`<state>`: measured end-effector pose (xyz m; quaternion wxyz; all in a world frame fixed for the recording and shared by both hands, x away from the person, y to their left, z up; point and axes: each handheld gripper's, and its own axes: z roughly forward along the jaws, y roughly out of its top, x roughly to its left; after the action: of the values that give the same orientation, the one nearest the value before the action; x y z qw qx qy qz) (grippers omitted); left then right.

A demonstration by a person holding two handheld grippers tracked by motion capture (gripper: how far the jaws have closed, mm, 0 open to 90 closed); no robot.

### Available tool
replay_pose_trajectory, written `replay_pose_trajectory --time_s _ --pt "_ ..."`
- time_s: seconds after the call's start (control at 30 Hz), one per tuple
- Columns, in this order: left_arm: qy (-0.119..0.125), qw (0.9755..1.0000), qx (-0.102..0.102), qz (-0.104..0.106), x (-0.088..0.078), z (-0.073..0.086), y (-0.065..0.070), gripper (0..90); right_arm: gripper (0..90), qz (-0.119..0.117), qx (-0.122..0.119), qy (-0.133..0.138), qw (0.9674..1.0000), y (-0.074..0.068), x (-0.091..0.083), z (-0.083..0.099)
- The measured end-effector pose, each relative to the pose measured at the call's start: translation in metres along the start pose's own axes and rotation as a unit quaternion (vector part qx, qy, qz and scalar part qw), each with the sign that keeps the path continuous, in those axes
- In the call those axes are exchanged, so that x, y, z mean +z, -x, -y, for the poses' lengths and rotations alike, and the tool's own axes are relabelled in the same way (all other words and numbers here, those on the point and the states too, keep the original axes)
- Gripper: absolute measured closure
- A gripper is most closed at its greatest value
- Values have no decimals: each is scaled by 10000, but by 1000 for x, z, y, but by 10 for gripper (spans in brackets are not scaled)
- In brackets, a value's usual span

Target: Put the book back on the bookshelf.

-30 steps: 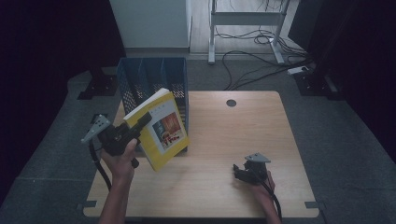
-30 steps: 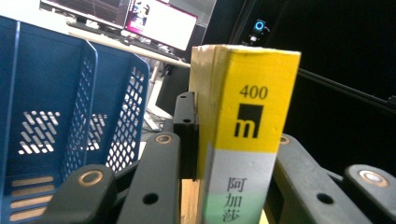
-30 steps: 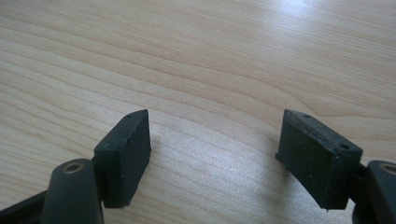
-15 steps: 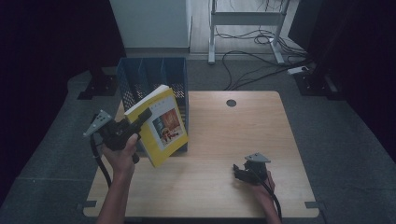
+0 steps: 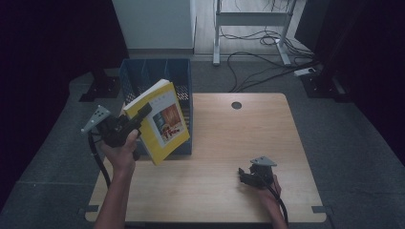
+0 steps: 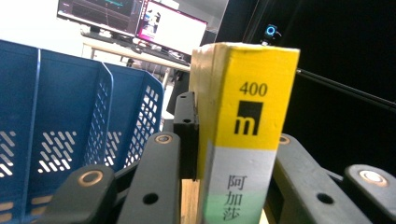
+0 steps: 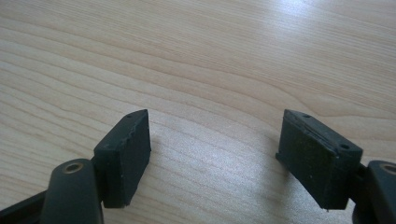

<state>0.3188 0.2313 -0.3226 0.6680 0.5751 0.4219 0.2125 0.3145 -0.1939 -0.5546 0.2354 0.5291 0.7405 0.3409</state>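
The yellow book (image 6: 243, 126) clamped in the left gripper (image 6: 224, 154) runs off the bottom edge, its spine lettering cut short.

Yellow book (image 5: 162, 121) with grey-green spine band, blue perforated rack (image 5: 157, 76), pale wood table (image 5: 229, 143)

Light wood table (image 5: 224, 143), rounded corners, dark round grommet hole (image 5: 236, 105) near far edge, well beyond the right claw (image 5: 246, 177). Blue slotted file rack (image 5: 157, 83) sits at far-left corner, just behind the left claw (image 5: 143, 110) & far left of the right claw. Right claw rests low on the tabletop near front-right edge w/ bare wood grain under & ahead of its open jaws; rest of top, between the two claws, is plain wood.
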Motion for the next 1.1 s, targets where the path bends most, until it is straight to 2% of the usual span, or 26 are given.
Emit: replay_pose_trajectory --time_s 0.17,0.3,0.7,0.93,1.1 --pt "18 10000 41 -24 6 -3 -1 752 243 0 0 0 10000 0 0 0" --pt "-68 9999 117 -71 12 -5 0 752 243 -1 1 0 10000 0 0 0" --pt "-41 9998 73 -177 23 -7 -3 752 243 4 11 -3 10000 0 0 0" --pt "-66 9994 78 -339 31 -10 -8 752 243 7 16 0 10000 0 0 0" --pt "2 9990 44 -437 35 -11 -12 751 240 9 18 4 10000 0 1 0"
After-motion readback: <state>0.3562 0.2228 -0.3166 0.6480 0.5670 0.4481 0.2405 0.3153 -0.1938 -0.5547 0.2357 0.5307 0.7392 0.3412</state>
